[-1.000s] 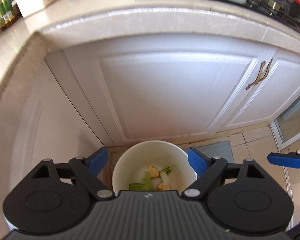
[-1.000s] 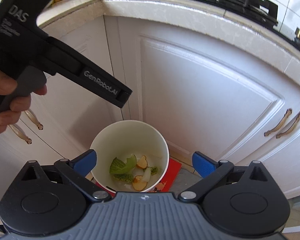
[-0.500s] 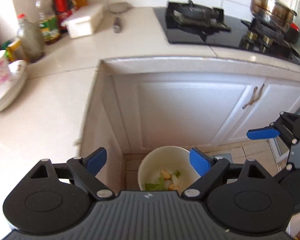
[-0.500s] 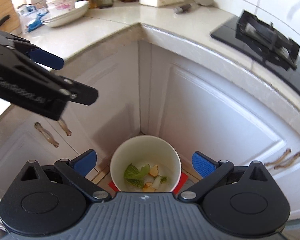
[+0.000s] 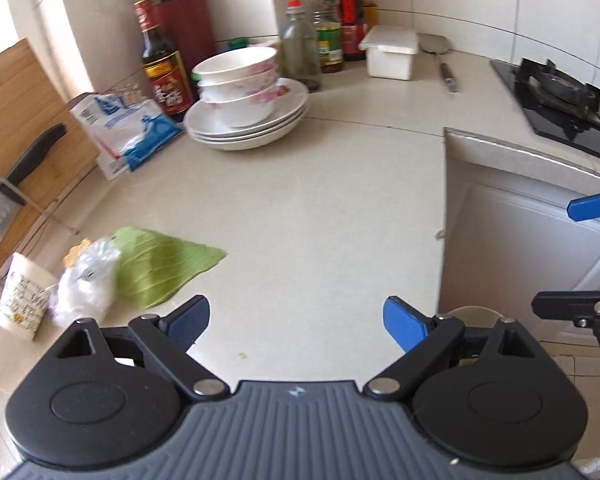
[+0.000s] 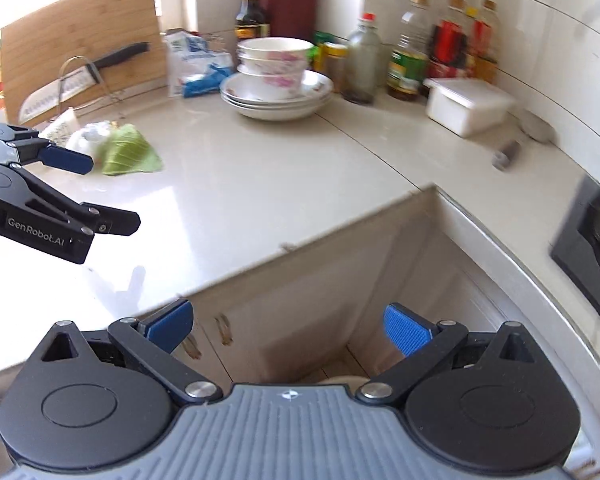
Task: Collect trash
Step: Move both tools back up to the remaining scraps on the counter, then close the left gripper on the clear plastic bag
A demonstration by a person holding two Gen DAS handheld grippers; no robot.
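Observation:
Trash lies at the left of the beige counter (image 5: 320,208): a green leaf (image 5: 164,264), a crumpled white wad (image 5: 86,284), a yellowish scrap (image 5: 74,254) and a tipped paper cup (image 5: 22,296). My left gripper (image 5: 296,316) hovers open over the counter, right of that pile, with nothing between its fingers. In the right wrist view the left gripper (image 6: 100,192) reaches in beside the leaf (image 6: 128,152). My right gripper (image 6: 288,320) is open and empty over the counter's inner corner. The white bin's rim (image 5: 472,314) peeks out on the floor below.
Stacked bowls on plates (image 5: 248,108) stand mid-counter, with sauce bottles (image 5: 164,68), a knife block (image 5: 188,20), a white lidded box (image 5: 390,56) and a blue-white packet (image 5: 128,128) behind. A cleaver on a rack (image 6: 72,76) leans on a wooden board. The black hob (image 5: 560,100) is at right.
Both grippers rose from over the floor bin to counter height and swung left. The bin with scraps has dropped almost out of view; the counter trash has come into view.

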